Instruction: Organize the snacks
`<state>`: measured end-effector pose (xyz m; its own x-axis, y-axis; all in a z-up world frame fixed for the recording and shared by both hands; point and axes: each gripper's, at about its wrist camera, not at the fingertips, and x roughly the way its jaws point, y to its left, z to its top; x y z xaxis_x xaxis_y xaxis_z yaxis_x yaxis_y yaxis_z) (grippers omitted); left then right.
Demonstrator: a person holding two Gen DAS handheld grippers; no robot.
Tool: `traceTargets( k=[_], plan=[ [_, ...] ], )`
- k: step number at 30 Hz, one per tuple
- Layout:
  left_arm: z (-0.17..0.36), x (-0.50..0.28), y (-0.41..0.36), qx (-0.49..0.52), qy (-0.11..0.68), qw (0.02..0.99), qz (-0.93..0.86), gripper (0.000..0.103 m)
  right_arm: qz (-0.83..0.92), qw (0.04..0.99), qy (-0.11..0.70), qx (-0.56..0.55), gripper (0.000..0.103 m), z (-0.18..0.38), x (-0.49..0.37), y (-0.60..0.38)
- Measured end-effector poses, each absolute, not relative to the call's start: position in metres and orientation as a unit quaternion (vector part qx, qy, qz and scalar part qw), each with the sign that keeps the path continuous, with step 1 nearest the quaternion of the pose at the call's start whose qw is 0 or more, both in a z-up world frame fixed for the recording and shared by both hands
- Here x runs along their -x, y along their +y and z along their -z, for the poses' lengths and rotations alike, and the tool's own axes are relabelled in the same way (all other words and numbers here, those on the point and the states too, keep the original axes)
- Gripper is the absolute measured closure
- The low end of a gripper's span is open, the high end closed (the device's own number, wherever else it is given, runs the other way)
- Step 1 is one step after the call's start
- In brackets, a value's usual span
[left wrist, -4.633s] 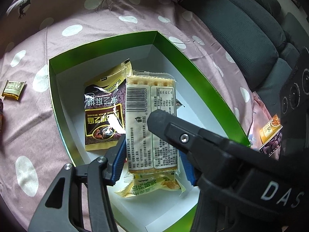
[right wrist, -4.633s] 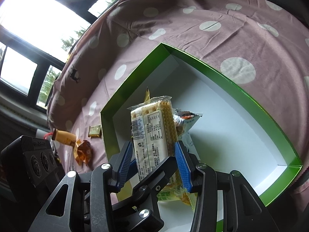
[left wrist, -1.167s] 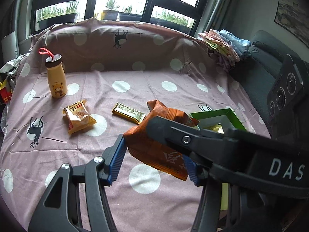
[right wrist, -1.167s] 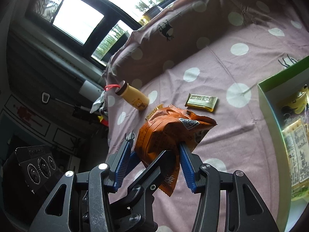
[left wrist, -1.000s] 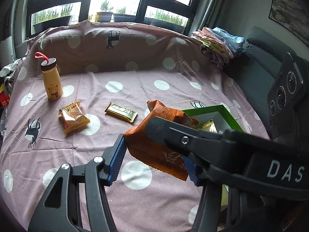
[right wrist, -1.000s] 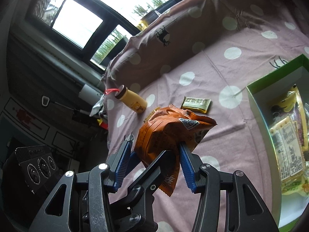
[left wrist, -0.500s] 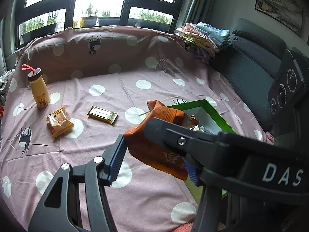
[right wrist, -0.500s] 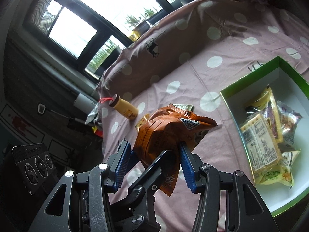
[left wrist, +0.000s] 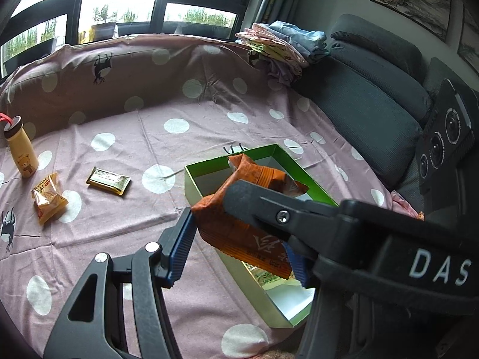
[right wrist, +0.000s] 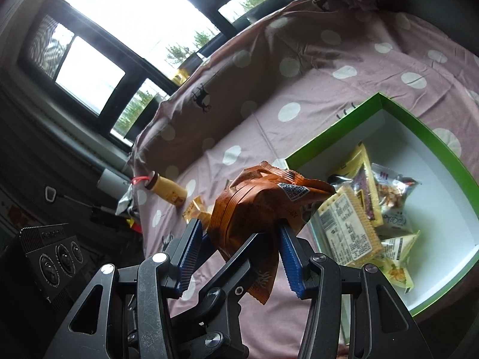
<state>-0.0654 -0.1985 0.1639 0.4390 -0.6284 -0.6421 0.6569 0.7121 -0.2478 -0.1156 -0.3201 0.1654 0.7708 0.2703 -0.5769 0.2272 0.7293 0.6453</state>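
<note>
An orange snack bag (left wrist: 239, 224) hangs in the air, gripped from both sides. My left gripper (left wrist: 238, 254) is shut on it, blue pads at its edges. In the right wrist view the same orange snack bag (right wrist: 260, 206) sits between the blue pads of my right gripper (right wrist: 239, 254), which is also shut on it. The bag hovers over the near left corner of the open green box (left wrist: 191, 179). The green box (right wrist: 329, 146) holds a cracker pack (right wrist: 347, 227), a dark sesame pack (right wrist: 365, 185) and other packets.
On the pink polka-dot cloth lie a gold bar (left wrist: 108, 180) and a small orange packet (left wrist: 48, 197). A yellow bottle (left wrist: 22, 152) stands at the far left. A grey sofa (left wrist: 374, 104) runs along the right, with folded laundry (left wrist: 281, 45) at its end.
Both grippers carried the orange bag sideways toward the green box. The box came further into both views and the bag now overlaps its corner; the loose snacks slid left.
</note>
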Motion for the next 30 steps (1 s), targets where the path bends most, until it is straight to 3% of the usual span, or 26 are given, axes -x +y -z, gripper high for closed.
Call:
traceTargets(
  k=[30],
  plan=[
    [-0.131, 0.061, -0.294, -0.065, 0.404, 0.790, 0.456, 0.046, 0.072, 0.843, 0.330, -0.419, 0.049, -0.131, 0.143, -0.406]
  ],
)
